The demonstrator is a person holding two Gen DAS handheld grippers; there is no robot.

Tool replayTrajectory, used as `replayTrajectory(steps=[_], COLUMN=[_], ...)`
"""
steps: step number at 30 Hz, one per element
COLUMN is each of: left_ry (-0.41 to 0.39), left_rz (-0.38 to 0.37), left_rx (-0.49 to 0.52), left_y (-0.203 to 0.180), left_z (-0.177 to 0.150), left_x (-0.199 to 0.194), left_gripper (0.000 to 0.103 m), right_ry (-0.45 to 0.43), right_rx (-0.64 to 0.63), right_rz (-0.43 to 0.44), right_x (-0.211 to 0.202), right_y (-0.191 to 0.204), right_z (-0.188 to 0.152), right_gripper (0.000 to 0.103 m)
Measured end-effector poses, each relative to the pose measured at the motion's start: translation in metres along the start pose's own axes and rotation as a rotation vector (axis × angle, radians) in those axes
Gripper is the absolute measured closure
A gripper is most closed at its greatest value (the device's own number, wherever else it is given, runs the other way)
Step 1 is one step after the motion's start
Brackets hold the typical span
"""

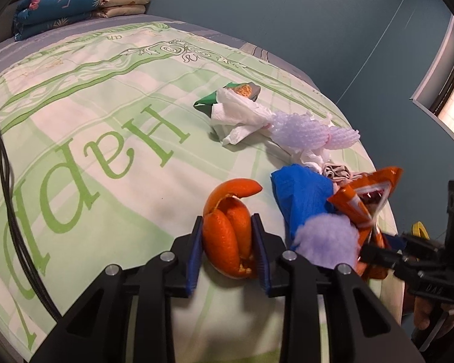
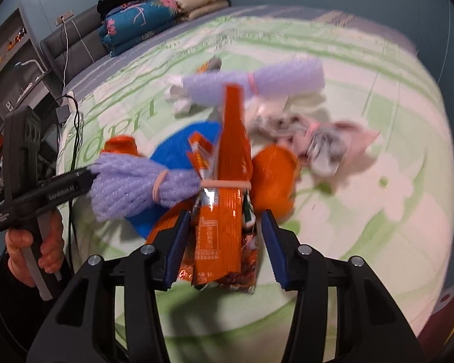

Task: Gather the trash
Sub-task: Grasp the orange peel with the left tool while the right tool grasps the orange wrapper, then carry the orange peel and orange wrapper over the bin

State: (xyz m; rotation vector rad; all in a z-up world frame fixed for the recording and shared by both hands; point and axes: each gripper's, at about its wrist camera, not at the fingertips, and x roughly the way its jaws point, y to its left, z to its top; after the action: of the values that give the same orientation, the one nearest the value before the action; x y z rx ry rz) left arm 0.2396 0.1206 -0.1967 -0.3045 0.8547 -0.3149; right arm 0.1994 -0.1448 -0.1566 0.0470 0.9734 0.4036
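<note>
Green bedspread [image 1: 106, 151], left gripper [image 1: 228, 254] clenching orange peel [image 1: 230, 236], right gripper [image 2: 227, 248] loosely around blurred snack wrapper [image 2: 224, 211].

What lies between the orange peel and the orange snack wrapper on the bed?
In the left wrist view, a blue net and a purple foam net lie between the orange peel and orange snack wrapper.

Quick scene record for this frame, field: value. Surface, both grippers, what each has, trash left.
surface: bed cover, green and white print
left gripper: pads against orange peel, shut on it
right gripper: jaws around orange snack wrapper; left pad touching, gap at right pad, not clamped
beside the wrapper: blue bag, purple foam net
trash left farther up the bed: white tissue, green packet, second foam net
head of the bed: folded quilts
</note>
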Motion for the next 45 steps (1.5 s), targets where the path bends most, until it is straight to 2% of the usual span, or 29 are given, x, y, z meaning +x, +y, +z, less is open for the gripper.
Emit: replayTrajectory(steps=[7, 12, 21, 35, 45], left_ry=[-0.029, -0.068, -0.170, -0.308, -0.357], left_rz=[0.005, 0.017, 0.026, -0.006, -0.107], left_rx=[-0.024, -0.015, 0.039, 0.164, 0.298], left_y=[0.004, -0.002, -0.036, -0.135, -0.228], left_z=[0.000, 0.003, 0.018, 0.033, 0.037], left_x=[-0.017, -0.037, -0.083, -0.138, -0.152], left_gripper=[0.075, 0.075, 0.075, 0.075, 0.075], right_ry=[-0.006, -0.071, -0.198, -0.403, -0.534], right_rx=[0.044, 0.027, 0.055, 0.111, 0.186], right_rz=[0.053, 0.051, 0.021, -0.043, -0.148], right_x=[-0.001, -0.029, -0.092, -0.191, -0.255], right_y=[-0.004, -0.002, -0.025, -0.068, -0.109], right_z=[0.000, 0.001, 0.000, -0.016, -0.043], right_gripper=[0.067, 0.068, 0.068, 0.068, 0.068])
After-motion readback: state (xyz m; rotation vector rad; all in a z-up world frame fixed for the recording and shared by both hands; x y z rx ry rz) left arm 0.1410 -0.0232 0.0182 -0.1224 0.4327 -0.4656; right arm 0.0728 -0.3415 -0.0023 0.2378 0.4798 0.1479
